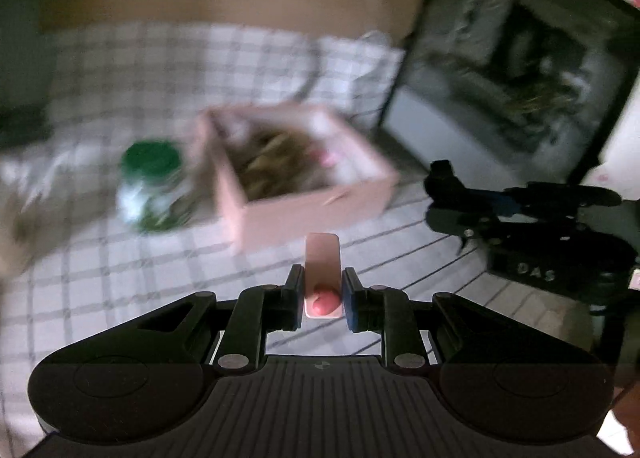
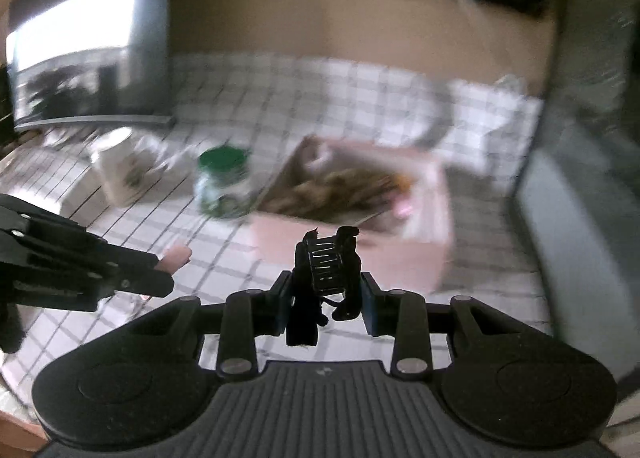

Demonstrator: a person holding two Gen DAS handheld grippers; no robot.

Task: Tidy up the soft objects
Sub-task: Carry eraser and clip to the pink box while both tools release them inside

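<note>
Nestling pink clip (image 1: pixel 322 278) inside left tool (image 1: pixel 322 290), box (image 1: pixel 304 178) beyond

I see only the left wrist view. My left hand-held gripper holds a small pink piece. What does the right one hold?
Observer: The right hand-held gripper is shut on a black claw hair clip.
Operator: Is anything left of the green-lidded jar? My view is blurred there.
Observer: Yes, a white container with a plant print stands left of the green-lidded jar on the checked cloth.
Operator: And behind that container?
Observer: A dark screen stands there, reflecting a bright window.
</note>
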